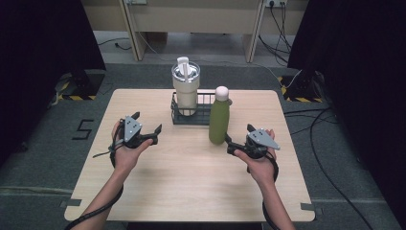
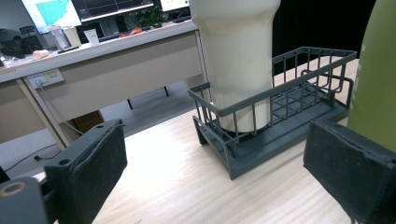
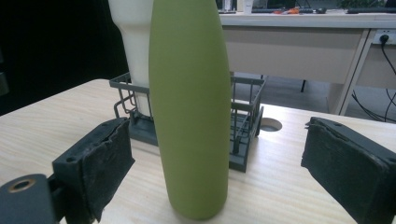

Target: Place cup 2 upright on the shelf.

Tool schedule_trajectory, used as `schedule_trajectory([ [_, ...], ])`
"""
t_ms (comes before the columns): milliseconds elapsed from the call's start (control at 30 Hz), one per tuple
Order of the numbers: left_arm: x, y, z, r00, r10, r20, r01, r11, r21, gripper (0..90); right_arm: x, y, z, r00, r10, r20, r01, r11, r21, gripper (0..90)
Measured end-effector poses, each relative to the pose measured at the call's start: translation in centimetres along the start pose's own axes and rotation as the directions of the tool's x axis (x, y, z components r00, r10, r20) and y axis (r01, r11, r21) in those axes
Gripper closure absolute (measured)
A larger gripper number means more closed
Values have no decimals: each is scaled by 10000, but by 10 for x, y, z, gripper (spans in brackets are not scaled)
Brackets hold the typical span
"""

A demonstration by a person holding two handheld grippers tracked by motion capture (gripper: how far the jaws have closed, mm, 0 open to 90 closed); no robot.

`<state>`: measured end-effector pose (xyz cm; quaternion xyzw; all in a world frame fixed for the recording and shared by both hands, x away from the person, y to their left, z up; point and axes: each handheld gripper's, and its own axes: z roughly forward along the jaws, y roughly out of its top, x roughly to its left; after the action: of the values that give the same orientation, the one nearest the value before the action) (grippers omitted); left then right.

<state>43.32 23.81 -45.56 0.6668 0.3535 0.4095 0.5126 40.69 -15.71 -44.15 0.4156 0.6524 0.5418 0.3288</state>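
A green bottle (image 1: 219, 122) with a pale pink cap stands upright on the bare wood of the table (image 1: 191, 177), a little toward the far edge from the middle and just off the near right corner of a dark wire rack (image 1: 201, 116). In the right gripper view the bottle's body (image 3: 189, 112) rises between the two padded fingers (image 3: 100, 161), touching neither; the rack (image 3: 243, 135) sits close behind it. The right gripper (image 1: 234, 145) is held in the person's right hand (image 1: 261, 160) near the table's right edge, its fingers spread wide and pointing at the foot of the bottle, just short of it.

The rack lies near the middle of the far edge. In its left end stands a cream tumbler (image 1: 185, 86) with a clear lid and a white straw piece on top; the rack's right end has nothing in it. In the left gripper view the tumbler (image 2: 238, 60) fills that left compartment of the rack (image 2: 275, 121), and the green bottle (image 2: 376, 84) shows at the right border of the view.

The left gripper (image 1: 151, 132) is held in the left hand (image 1: 125, 148) toward the table's left edge, well apart from the rack, with its fingers (image 2: 93, 163) wide open and holding nothing.
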Motion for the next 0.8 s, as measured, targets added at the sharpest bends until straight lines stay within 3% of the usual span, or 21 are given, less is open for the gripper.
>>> schedule_trajectory([
  [133, -3, -7, -8, 10000, 84, 39, -84, 10000, 53, 51, 0, 6, 7, 10000, -13, -32, 13, 10000, -40, 84],
  [467, -4, -23, -23, 9998, -152, 104, 149, 9995, 288, 53, 3, 19, 22, 9999, -78, -154, 76, 9999, -114, 85],
  [800, 0, -30, -26, 9990, -435, -34, 436, 9982, 422, 61, 9, 30, 43, 9994, -181, -282, 179, 9998, -63, 84],
])
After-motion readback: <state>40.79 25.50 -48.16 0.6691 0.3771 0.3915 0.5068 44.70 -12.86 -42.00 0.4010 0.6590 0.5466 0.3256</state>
